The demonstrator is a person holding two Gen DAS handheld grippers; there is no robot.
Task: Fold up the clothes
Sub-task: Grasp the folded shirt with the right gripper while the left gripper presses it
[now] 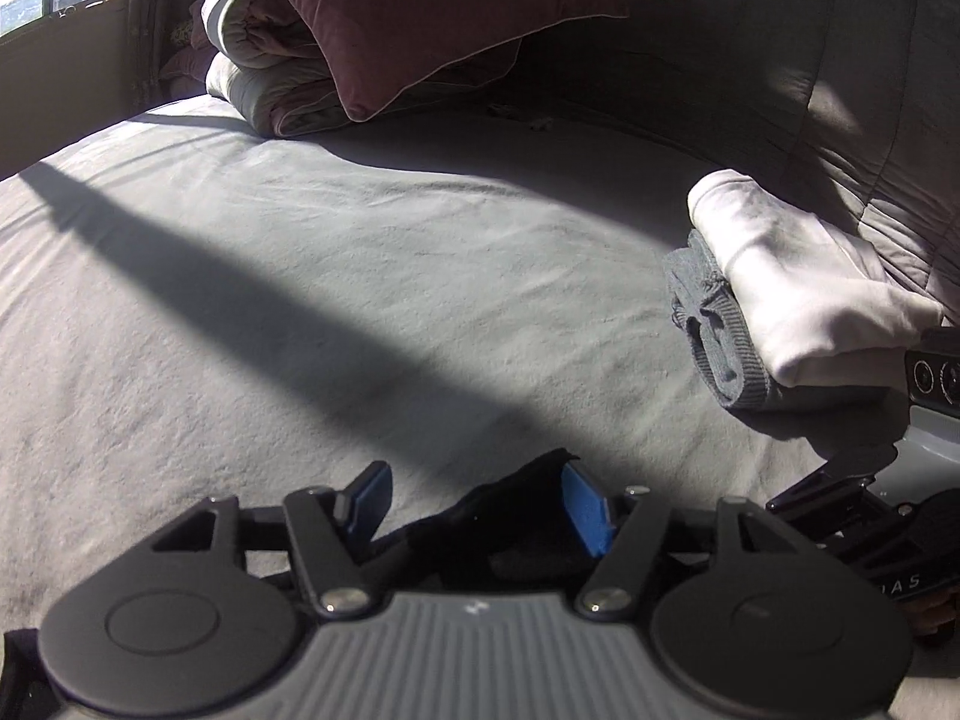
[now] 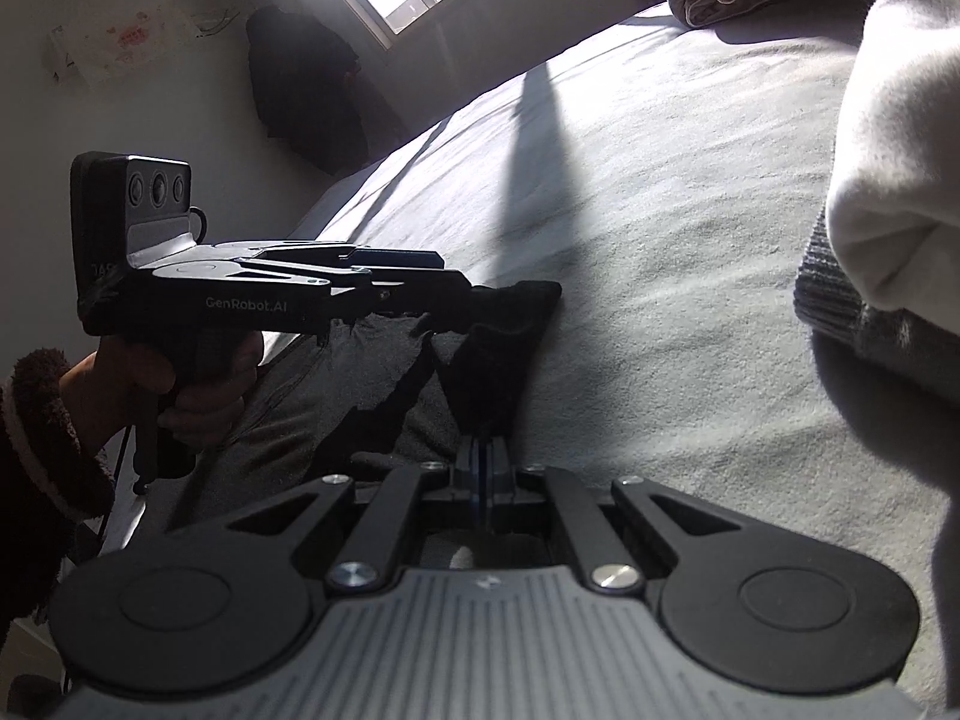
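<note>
Pinching a black garment [image 2: 510,324] on the bed [image 2: 660,210], your right tool [image 2: 485,468] is pressed together.
Your left tool [image 1: 480,504] is spread; the cloth runs up-frame, and only the right view shows your hand [image 2: 198,384].

The bed sheet [image 1: 372,276] filling the middle of the frame is matt grey cloth with a fine nubby texture. At right, a smooth white folded garment [image 1: 798,288] lies on ribbed grey knit [image 1: 714,330]. At upper centre, the maroon pillow [image 1: 420,18] looks velvety. The left gripper [image 1: 474,507] at the bottom is matt black plastic with shiny metal screws and blue pads [image 1: 585,507].
</note>
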